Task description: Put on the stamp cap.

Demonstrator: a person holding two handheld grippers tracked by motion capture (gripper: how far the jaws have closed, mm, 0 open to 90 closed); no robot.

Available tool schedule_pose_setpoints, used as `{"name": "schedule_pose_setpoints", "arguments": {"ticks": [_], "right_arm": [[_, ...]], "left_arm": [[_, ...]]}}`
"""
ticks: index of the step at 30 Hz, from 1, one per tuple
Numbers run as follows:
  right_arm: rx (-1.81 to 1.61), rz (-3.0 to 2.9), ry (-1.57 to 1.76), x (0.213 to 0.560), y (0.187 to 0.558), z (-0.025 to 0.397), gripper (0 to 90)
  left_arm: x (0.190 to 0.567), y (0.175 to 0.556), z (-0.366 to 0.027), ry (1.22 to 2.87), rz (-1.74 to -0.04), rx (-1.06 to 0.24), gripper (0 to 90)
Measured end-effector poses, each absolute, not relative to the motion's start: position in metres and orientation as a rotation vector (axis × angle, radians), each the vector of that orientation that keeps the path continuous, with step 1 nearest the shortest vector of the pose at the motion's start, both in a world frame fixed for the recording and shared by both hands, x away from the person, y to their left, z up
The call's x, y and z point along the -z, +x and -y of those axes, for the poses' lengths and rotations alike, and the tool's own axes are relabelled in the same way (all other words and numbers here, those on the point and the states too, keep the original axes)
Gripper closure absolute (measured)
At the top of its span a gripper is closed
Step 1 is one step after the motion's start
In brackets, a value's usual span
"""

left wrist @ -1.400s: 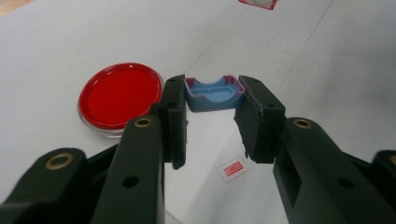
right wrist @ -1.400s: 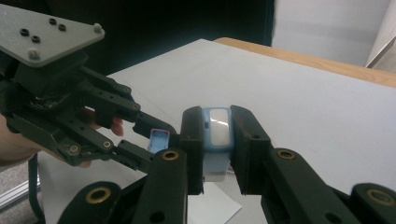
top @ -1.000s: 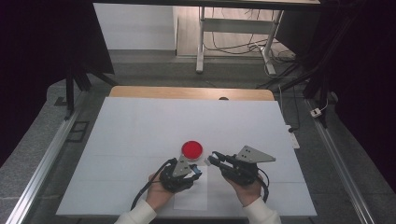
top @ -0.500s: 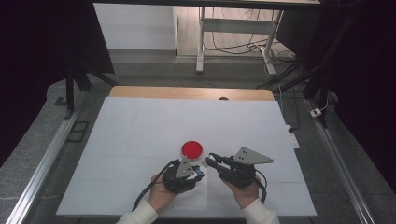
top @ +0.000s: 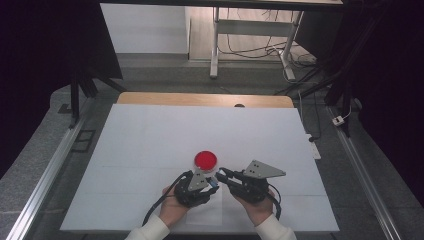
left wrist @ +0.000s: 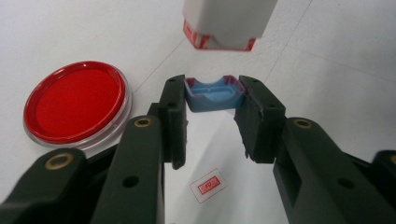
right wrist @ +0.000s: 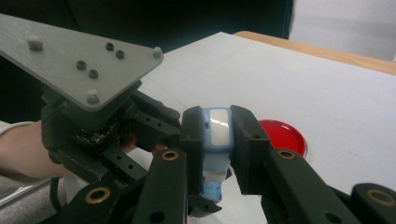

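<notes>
Here both tongs clench stamp parts — blue cap (left wrist: 214,94) left, stamp body (right wrist: 217,140) right — red ink pad (top: 205,159) just beside.

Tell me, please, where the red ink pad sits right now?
In the high view the red ink pad lies on the white table, near its front middle, just beyond the left gripper.
</notes>
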State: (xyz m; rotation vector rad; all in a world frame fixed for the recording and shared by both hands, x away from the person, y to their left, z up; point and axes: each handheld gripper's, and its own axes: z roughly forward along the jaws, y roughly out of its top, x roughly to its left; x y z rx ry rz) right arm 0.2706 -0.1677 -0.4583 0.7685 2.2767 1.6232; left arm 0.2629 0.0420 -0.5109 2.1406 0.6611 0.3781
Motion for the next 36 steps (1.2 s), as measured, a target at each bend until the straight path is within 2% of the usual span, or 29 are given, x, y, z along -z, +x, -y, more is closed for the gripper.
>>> {"name": "schedule_pose_setpoints", "arguments": {"ticks": [36], "right_arm": [[-1.577, -2.247, 0.917, 0.4678, 0.2685, 0.1594, 75.8]], "left_arm": [[0.5089, 0.2605, -0.0424, 2.103, -0.671, -0.434, 64.1]]}}
